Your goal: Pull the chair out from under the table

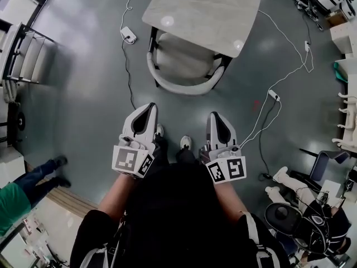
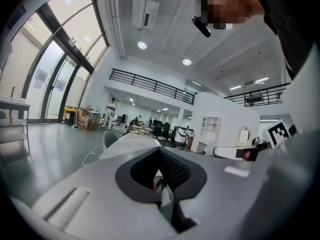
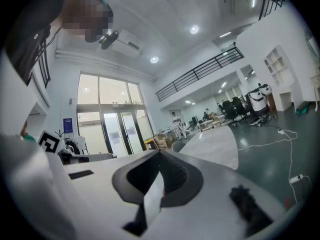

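Left tool [image 1: 148, 108], right tool [image 1: 214, 116]: both closed, empty, well short of chair [image 1: 184, 60]. Chair on floor [image 1: 83, 105], seat tucked under tabletop [image 1: 206, 10] near edge. Likely rigid, moderately heavy, slides. Grip curved backrest [image 1: 184, 88] with 2 tools.

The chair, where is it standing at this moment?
In the head view the chair stands at top centre, its seat partly under the near edge of the table, ahead of the left gripper and right gripper.
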{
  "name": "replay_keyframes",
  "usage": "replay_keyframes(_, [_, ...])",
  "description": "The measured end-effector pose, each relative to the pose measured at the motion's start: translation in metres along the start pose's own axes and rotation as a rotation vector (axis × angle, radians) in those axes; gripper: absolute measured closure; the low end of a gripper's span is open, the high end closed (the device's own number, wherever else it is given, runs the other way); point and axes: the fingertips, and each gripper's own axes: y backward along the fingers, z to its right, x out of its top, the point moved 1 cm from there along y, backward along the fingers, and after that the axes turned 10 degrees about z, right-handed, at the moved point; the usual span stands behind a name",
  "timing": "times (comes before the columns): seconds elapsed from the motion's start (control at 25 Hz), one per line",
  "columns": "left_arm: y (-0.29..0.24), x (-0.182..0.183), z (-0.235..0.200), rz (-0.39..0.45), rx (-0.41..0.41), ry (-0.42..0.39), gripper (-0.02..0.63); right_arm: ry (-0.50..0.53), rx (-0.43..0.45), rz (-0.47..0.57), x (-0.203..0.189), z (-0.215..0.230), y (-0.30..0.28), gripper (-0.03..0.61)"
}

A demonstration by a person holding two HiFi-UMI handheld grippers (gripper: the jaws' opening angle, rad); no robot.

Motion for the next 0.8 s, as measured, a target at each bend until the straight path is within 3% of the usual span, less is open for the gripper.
replay_keyframes(0.16, [-0.018,-0.015,-0.003,-0.060,-0.086,-0.029,0.606,0.023,-0.006,-0.026,-0.008,0.004,-0.014,0.562])
replay_keyframes(0.48, [-0.043,-0.042,-0.014,-0.166,-0.177,-0.154,0.603,0.057,-0.004,-0.081,-0.024,0.016,-0.036,0.561])
replay_keyframes(0.8, [-0.060,-0.077,-0.028,-0.279,-0.289,-0.227,0.505,0.113,0.026,-0.154,-0.049,0.026,-0.057,0.548])
